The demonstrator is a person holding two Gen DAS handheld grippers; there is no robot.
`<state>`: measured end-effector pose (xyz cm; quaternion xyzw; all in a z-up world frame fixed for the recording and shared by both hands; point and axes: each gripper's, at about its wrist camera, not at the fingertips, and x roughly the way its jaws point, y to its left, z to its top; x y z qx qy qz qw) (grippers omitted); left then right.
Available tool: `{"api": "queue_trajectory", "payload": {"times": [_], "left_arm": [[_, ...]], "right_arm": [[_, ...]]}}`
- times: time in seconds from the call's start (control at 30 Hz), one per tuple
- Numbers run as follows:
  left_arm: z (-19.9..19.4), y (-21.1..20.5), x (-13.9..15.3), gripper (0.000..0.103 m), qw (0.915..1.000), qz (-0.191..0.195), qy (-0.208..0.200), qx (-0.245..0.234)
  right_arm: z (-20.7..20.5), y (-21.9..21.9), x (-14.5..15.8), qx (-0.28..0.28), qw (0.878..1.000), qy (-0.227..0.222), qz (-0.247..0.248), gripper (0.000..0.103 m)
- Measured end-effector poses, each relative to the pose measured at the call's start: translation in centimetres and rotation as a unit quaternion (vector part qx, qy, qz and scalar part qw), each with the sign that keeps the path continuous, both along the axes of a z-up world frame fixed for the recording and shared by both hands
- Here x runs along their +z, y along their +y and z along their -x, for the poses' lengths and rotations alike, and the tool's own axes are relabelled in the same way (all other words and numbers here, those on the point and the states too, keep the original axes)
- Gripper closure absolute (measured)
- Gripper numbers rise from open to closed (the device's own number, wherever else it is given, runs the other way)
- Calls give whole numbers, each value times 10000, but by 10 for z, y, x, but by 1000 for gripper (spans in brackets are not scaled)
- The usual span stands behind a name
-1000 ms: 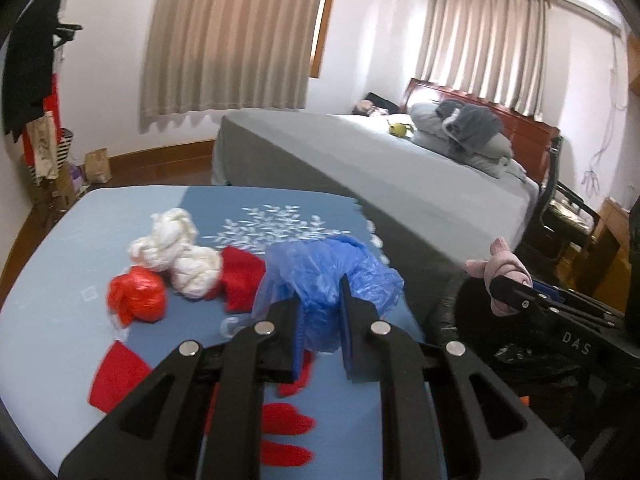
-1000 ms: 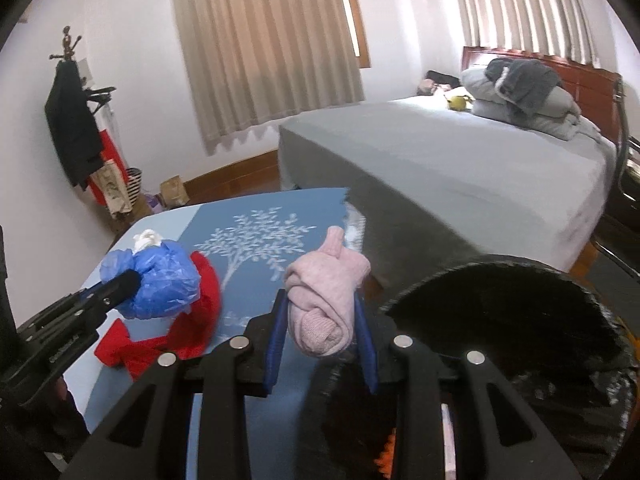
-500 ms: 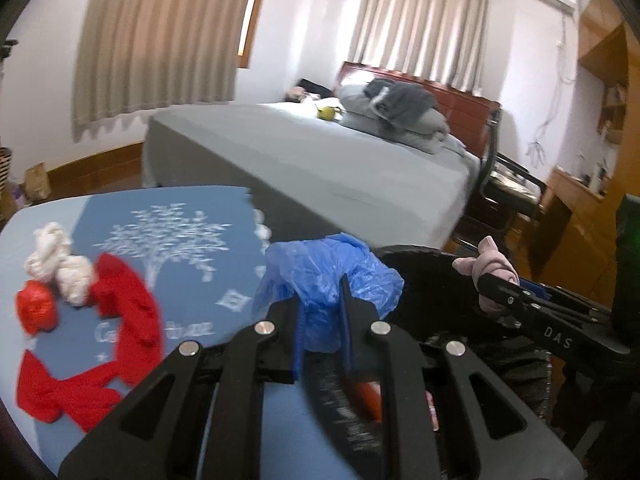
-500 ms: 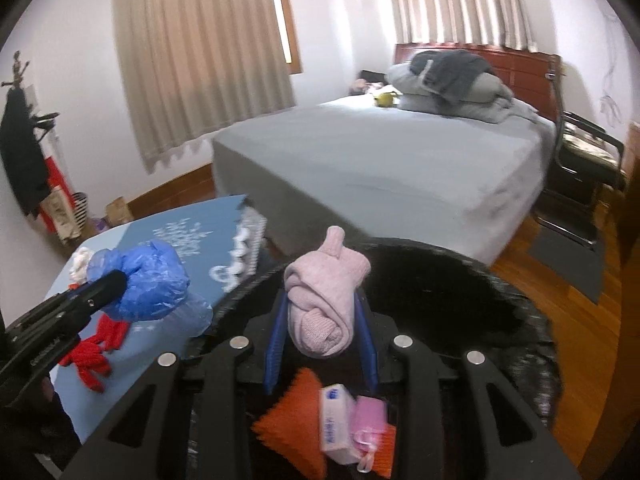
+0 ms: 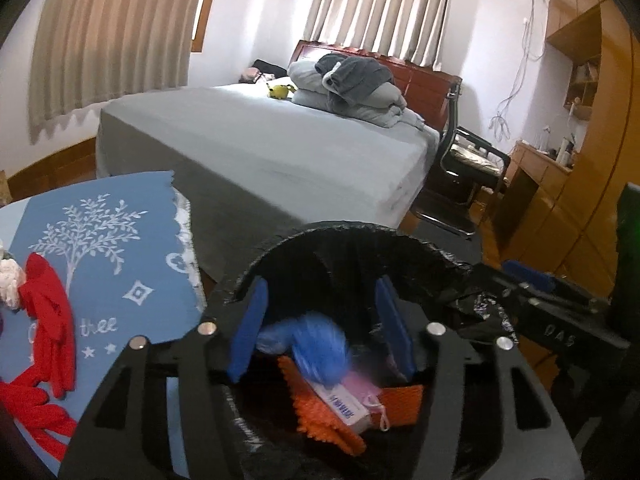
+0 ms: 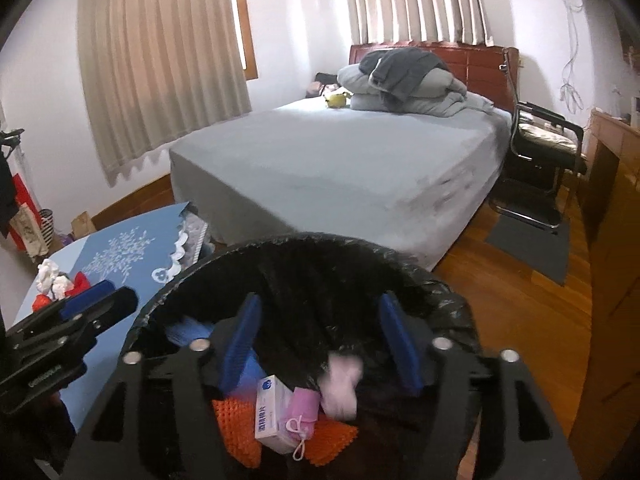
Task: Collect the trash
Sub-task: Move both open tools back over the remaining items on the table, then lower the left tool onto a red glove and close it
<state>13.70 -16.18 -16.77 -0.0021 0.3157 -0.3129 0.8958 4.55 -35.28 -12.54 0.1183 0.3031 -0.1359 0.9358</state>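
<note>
1. Left wrist view: the left tool (image 5: 320,330) hangs over the black-lined trash bin (image 5: 432,248) with its blue fingers (image 5: 246,330) spread wide and holding nothing.
2. A blue plastic bag (image 5: 316,346), blurred, sits between the fingers and touches neither; it lies inside the bin above an orange spiky cloth (image 5: 320,420), a white box (image 5: 340,404) and a pink item (image 5: 362,386).
3. To the left, the blue worktop (image 5: 120,280) with a white tree print carries red gloves (image 5: 50,324) and a white wad (image 5: 9,284) at the edge of view.
4. At right, the right tool (image 5: 552,320) reaches over the bin rim.
5. Right wrist view: the right tool (image 6: 320,344) is released too, fingers (image 6: 400,344) wide apart over the same bin (image 6: 440,292).
6. A pink knitted bundle (image 6: 340,384), blurred, is inside the bin between the fingers, beside the white box (image 6: 272,416) and a pink mask with a string (image 6: 304,412); the orange cloth (image 6: 236,432) lies beneath.
7. The left tool (image 6: 96,300) shows at left, near the bin rim, with the worktop (image 6: 120,248) behind it.
8. A grey bed (image 6: 340,160) stands beyond.
</note>
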Motion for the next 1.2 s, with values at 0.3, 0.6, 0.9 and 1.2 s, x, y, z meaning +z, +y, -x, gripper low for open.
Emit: {"api": "queue_trajectory", "payload": {"times": [0.3,0.6,0.9,1.2], "left_arm": [[-7,66,6,25,9942,-324,-271,987],[-13,173,9,19,9706,-740,-299,2269],[-8,245,-8,18,9506,-1000,47,2939],[-10,248,-33,19,9531,-987,455,2823]], "right_arm": [[-12,28,4,222,9996,-146,64,6],[-48,100,7,1040,9943,-241,-84,6],[-83,186,-1,1944,9804,-253,-173,6],[-106,225,-14,2239,9744,-162,-153,6]]}}
